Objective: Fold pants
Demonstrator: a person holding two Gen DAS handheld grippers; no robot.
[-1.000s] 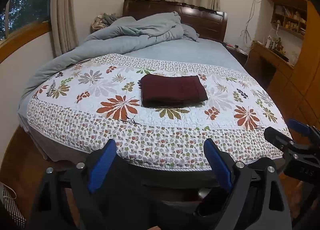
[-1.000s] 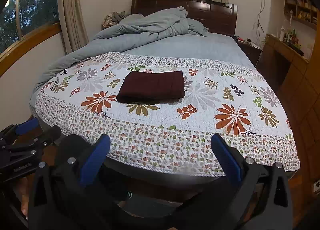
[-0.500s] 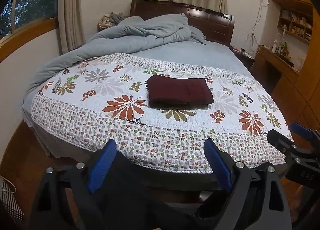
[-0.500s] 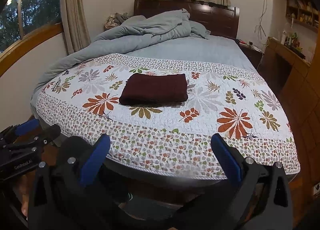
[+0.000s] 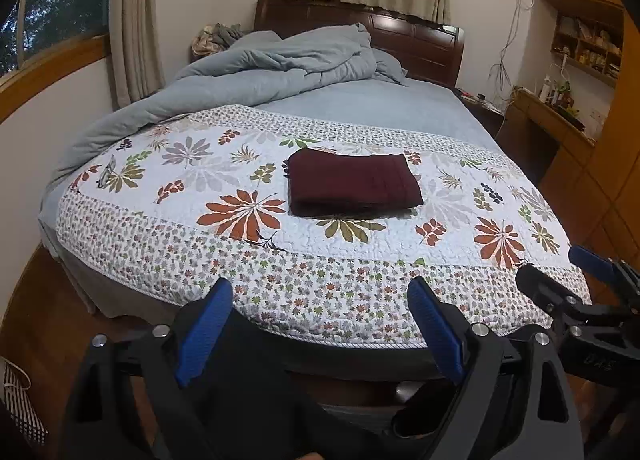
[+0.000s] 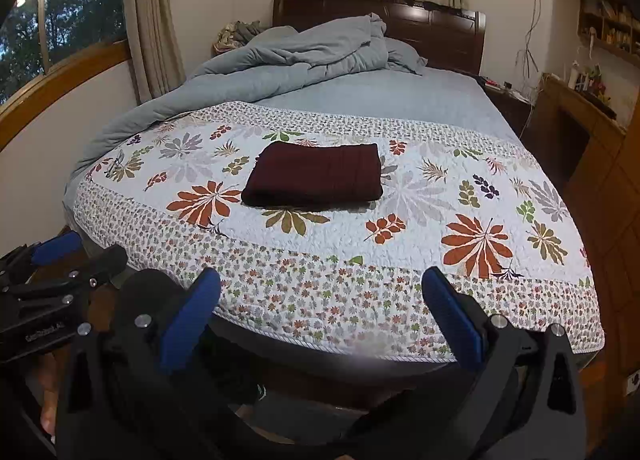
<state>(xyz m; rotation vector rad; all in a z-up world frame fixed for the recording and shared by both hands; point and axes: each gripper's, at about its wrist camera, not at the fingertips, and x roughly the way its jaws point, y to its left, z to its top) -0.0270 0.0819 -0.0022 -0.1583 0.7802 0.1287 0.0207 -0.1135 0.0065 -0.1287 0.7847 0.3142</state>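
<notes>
- Dark maroon pants (image 5: 354, 185), already a compact, squared bundle, flat on the floral quilt (image 5: 248, 260) toward the middle of the bed; no legs or waistband loose, so probably the last fold done, though layers at the near edge too dim to count.
- Long axis across the line of sight, left to right, with the thick folded edge facing both tools.
- Straight ahead and well apart from the left gripper (image 5: 320, 324), only slightly right of its centre line, beyond the quilt's small-flowered border.
- Ahead and a little left of centre from the right gripper (image 6: 328, 312), equally far off; neither side clearly nearer, bundle roughly between the two lines of reach.
- Left gripper spread wide, blue pads (image 5: 204, 330) far apart, nothing between them, hovering off the foot of the bed.
- Right gripper likewise spread wide and empty, just beside the left one, at about the same height over the floor.
- Farther off: rumpled grey duvet (image 5: 256, 71) heaped toward the headboard (image 5: 416, 47), well behind the pants and clear of any reach.
- Any further touch: a forward reach over the quilt's edge by both tools, one to each short end of the bundle.
</notes>
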